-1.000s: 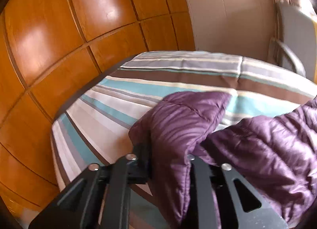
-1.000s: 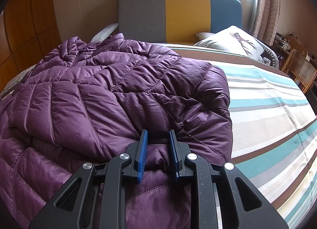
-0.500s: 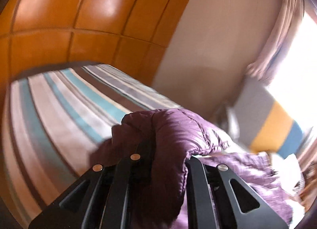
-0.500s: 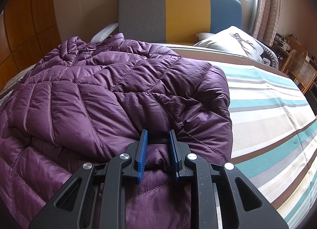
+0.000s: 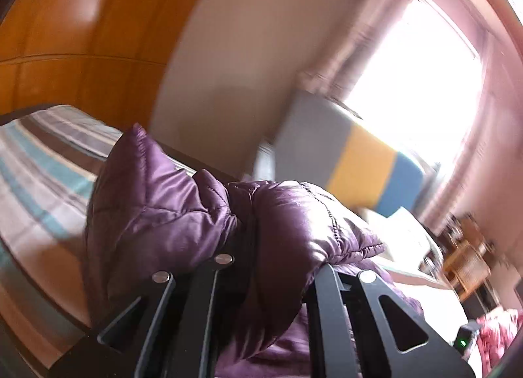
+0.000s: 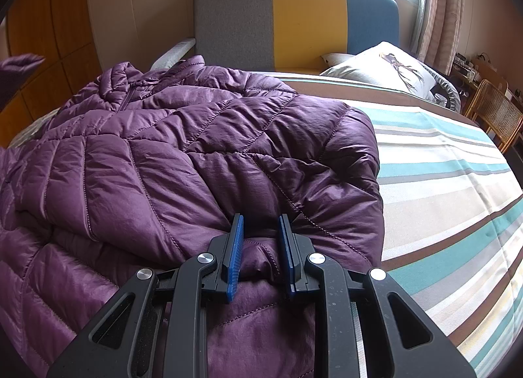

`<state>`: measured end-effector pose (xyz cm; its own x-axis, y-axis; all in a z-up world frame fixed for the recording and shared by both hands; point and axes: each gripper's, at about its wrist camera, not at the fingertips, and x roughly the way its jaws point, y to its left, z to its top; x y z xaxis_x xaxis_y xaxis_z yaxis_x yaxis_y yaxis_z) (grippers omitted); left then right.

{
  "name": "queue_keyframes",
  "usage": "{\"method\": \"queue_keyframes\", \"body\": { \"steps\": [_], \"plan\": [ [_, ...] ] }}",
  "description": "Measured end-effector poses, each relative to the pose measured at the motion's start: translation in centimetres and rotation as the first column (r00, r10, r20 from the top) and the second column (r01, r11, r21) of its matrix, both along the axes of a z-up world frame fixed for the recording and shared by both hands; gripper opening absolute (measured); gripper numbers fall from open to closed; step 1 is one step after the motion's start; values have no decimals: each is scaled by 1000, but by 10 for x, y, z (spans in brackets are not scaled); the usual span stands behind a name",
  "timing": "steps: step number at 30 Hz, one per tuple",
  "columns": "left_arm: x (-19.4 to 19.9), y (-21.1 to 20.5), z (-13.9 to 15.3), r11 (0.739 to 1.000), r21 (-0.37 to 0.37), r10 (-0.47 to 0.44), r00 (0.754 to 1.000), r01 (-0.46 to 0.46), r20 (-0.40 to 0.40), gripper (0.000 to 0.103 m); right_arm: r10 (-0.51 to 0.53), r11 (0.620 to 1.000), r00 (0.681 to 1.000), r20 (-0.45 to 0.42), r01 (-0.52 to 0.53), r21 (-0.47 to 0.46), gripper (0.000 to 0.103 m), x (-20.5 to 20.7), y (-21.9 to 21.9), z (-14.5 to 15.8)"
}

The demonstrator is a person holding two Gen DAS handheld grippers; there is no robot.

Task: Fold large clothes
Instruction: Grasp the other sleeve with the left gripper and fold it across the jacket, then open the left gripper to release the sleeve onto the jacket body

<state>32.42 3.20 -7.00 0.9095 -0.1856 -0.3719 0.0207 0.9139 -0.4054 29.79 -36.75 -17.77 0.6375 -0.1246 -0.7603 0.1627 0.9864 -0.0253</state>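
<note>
Since a second ago the left tongs (image 5: 251, 247) swing up and around from the striped bedspread (image 6: 441, 182) toward the headboard (image 6: 294, 18), carrying a puffy fold of the purple quilted down jacket (image 6: 196, 149) with them; the right tongs (image 6: 260, 247) have not stirred. The jacket sprawls across the left half of the bed, collar toward the headboard, its bulk resting on the bedspread. The right tongs are clamped on a ridge of fabric at the near hem, apparently to pin that edge down while the other side is lifted across for a fold. The left tongs are clenched on their bunch of jacket, which bulges over both arms. Motion blur smears the left view, so the window (image 5: 418, 84) and furniture beyond are hard to read, and the left pads are buried in fabric. Which part of the jacket is raised cannot be told; only a purple tip shows at the right view's left edge.
</note>
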Motion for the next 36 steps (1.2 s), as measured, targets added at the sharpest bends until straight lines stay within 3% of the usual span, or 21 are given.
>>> {"method": "queue_keyframes", "body": {
  "steps": [5,12,24,32,35,36],
  "plan": [
    [3,-62,-7,989,69,-129,991,130,-21,8,0,1000,1000,1,0,5,21,0,-1,0],
    [13,-109,-25,969,97,-219,972,227,-86,8,1,1000,1000,1,-1,9,21,0,-1,1],
    [37,-191,-58,897,141,-383,897,418,-220,9,0,1000,1000,2,0,22,21,2,-2,-1],
    [39,-197,-63,870,100,-442,853,483,-277,31,1,999,1000,5,-1,33,21,1,-5,-1],
    [27,-188,-55,860,86,-467,844,503,-265,44,1,999,1000,5,-1,34,21,1,-6,-1],
    [19,-183,-51,854,81,-481,840,514,-251,59,1,999,1000,5,-1,34,21,1,-6,-1]
  ]
}}
